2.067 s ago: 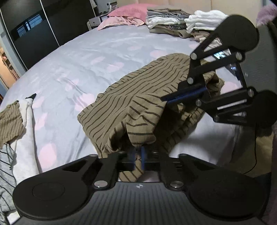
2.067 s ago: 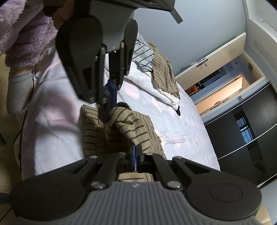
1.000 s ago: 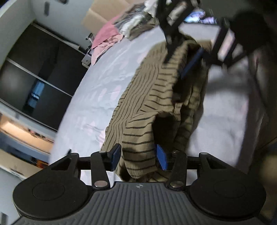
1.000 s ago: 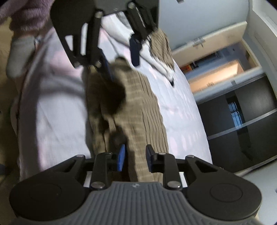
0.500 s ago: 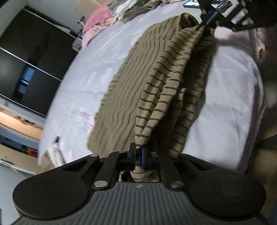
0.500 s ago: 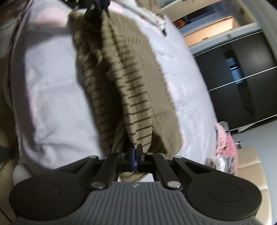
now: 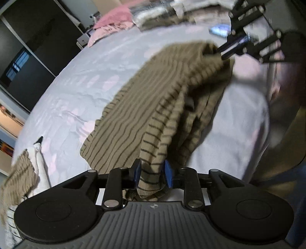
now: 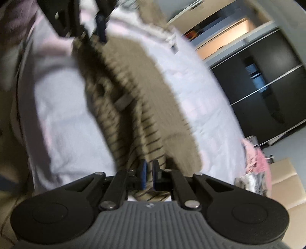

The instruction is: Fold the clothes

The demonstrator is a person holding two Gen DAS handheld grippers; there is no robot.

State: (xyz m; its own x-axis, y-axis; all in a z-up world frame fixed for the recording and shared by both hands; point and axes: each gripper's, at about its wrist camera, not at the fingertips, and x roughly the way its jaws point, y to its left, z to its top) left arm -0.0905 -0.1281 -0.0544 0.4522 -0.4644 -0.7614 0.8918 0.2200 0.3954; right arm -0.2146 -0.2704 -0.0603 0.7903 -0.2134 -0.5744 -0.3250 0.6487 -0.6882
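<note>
Left gripper [image 7: 152, 173]: the two blue-padded fingers stand parted, with a bunched edge of the striped brown garment [image 7: 153, 107] lying loosely between them; the pads [image 7: 137, 171] flank the cloth with a gap, so the jaws are not clamped. In the right wrist view this same gripper appears at the top of the frame, blurred, at the far end of the garment.

Right gripper [image 8: 148, 175]: the fingers are drawn nearly together, with only a thin slot between the blue pads [image 8: 142, 175]. A fold of the striped brown garment [image 8: 122, 92] sits at and below the pads. In the left wrist view the right gripper [image 7: 224, 51] meets the far corner of the garment with its fingers pinched on the cloth.

Garment position: it lies stretched between the two grippers, along the near edge of the bed [image 7: 80, 82]. One broad panel is spread flat on the pale lilac sheet; the near side is gathered in long folds. A small grey label [image 7: 190, 102] shows inside the folds.

Surroundings: a pile of unfolded clothes [image 7: 21, 172] rests at the left edge of the bed. Stacked clothes [image 7: 153, 17] and a pink pillow [image 7: 112, 21] lie at the far end. Dark wardrobe doors [image 8: 267, 80] stand beyond the bed.
</note>
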